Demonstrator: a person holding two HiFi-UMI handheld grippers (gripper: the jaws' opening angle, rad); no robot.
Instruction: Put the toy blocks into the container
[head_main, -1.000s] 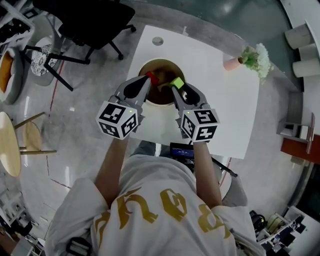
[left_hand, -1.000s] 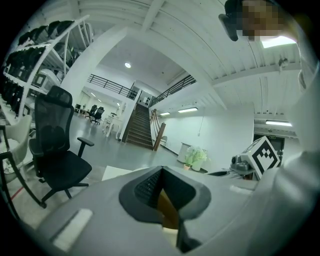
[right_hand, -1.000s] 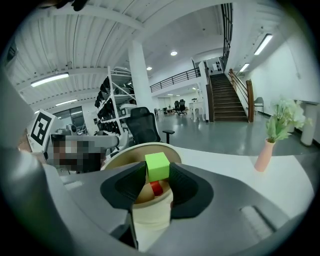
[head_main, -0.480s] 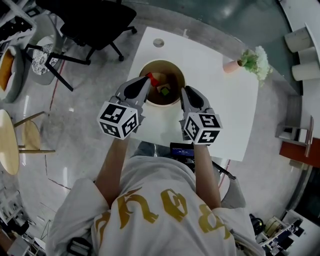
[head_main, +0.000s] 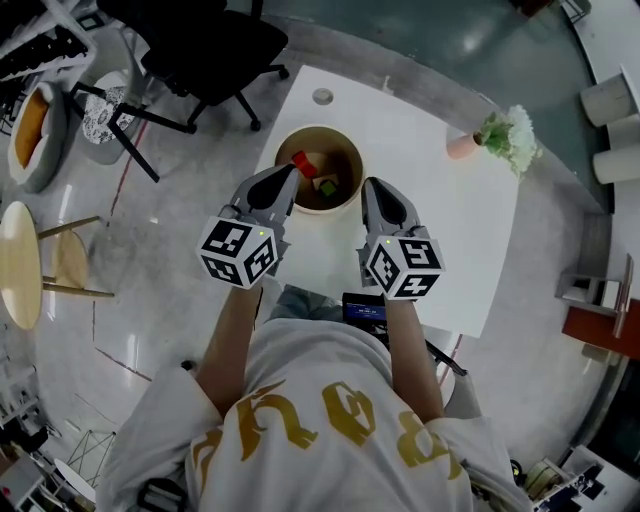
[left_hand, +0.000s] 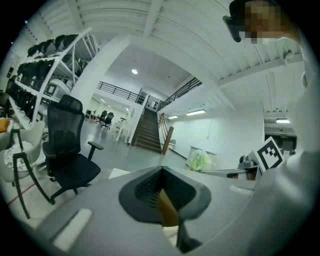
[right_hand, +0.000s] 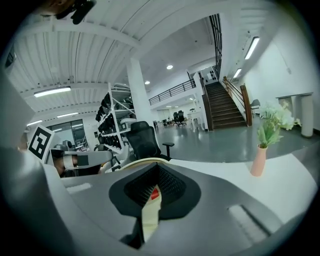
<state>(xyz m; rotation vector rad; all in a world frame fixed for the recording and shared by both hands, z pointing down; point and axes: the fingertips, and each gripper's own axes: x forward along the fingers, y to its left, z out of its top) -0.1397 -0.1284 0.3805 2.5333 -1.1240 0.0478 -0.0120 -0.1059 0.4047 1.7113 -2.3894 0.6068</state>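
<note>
Left gripper (head_main: 289, 174), right gripper (head_main: 373, 186): jaws together, empty; right's just closed. Risk: 1 careless swing clips container (head_main: 320, 128), spilling red block (head_main: 303, 163).

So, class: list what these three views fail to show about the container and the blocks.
Head view: the left claw and right claw cover the near rim of the container; anything under them is hidden.
Head view: beside the red block and green block, dim shapes are too small to count.
Both gripper views: the claw bodies block the container's inside, except a sliver.
</note>
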